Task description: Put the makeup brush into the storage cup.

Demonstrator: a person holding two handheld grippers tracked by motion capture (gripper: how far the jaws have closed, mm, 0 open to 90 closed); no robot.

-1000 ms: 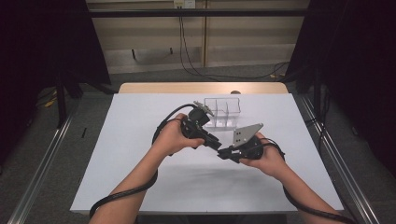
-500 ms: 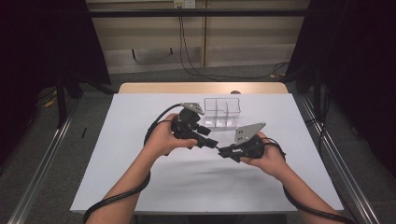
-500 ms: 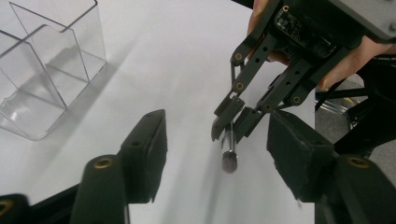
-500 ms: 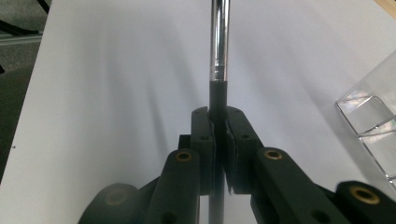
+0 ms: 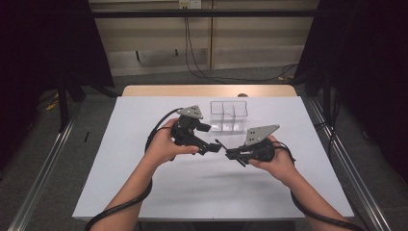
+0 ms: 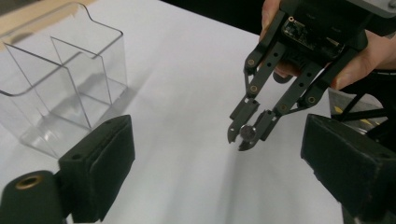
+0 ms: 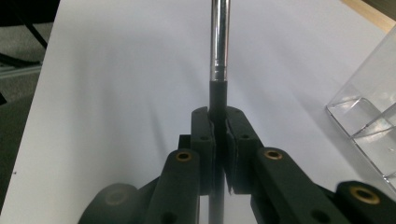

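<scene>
Here, going from left to right, the left gripper hangs just above the white table with its jaws wide apart; they have just been opening, and nothing lies between them. Just beyond it stands the clear plastic divided organiser box, empty as far as can be seen. Facing the left gripper, the right gripper is clamped tight on a slim pen with a black grip and a shiny metal barrel, held near its dark section so the metal part juts forward, clear of the table. The pen looks light and rigid, and its polished barrel is probably slippery, so the matte black section seems the safer place to take hold. No brand, label or writing can be read anywhere.
</scene>
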